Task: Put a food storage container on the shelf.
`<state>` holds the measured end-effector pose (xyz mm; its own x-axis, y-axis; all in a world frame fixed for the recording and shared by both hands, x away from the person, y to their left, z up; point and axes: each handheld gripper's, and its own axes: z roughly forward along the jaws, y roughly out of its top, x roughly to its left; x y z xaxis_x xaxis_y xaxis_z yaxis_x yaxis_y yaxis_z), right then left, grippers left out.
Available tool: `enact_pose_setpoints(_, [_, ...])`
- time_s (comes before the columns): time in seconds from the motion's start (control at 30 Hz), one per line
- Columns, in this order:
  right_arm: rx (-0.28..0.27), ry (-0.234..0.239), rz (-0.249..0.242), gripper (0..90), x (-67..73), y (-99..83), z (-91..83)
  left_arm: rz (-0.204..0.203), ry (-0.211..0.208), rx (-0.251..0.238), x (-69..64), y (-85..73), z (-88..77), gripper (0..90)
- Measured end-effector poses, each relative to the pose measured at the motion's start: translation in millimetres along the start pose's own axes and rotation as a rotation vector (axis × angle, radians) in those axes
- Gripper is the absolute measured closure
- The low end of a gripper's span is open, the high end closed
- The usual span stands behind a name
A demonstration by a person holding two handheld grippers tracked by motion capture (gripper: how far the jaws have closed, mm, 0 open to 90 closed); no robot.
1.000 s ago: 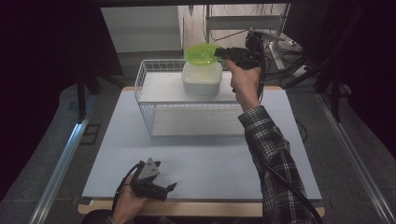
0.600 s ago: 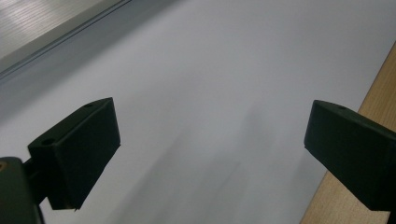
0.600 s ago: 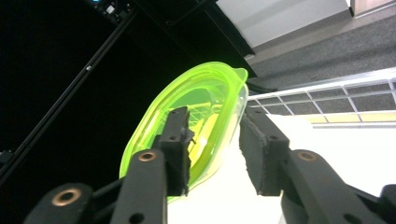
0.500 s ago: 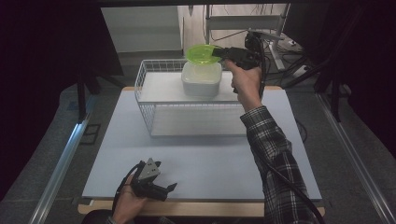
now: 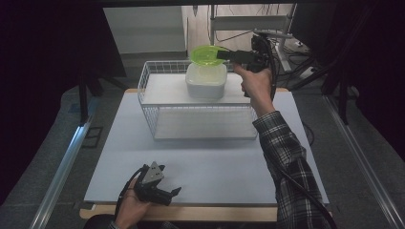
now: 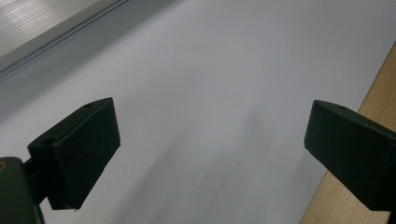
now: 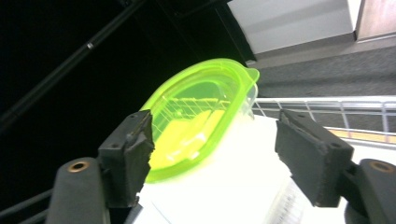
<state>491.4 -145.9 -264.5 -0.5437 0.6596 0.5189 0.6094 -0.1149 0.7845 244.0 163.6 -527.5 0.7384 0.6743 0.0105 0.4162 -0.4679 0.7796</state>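
Right claw (image 7: 215, 158): my jaws have just been opening; they stand apart now, and the green lid (image 7: 196, 116) lies between them, at the left pad, no longer pressed.
Green lid: it sits on top of the white container (image 5: 206, 81), a little tilted, I think not snapped down.
White container: it stands inside the wire basket (image 5: 157, 95), at the far side of it.
Left claw (image 5: 174, 193): open and empty, low over the table (image 5: 215, 167), well apart from the basket, at the near edge.
Risk: if I pull back while my left pad touches the lid's rim, the lid can slide off the container, because it only rests there.
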Motion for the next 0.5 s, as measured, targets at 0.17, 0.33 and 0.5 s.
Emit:
enact_pose_setpoints(0.17, [0.008, 0.0, -0.047, 23.7, 0.3, -3.8, -6.8, 0.0, 0.0, 0.0, 0.0, 0.1, 0.2, 3.2])
enact_pose_setpoints(0.33, [0.019, 0.009, -0.082, 21.2, 0.1, -8.8, -11.6, 0.0, -0.001, 0.001, -0.2, 0.1, 0.7, 3.1])
enact_pose_setpoints(0.5, [0.02, 0.019, -0.1, 19.4, 1.8, -14.0, -14.5, -0.003, -0.001, 0.0, -0.1, 0.2, 0.5, 3.1])
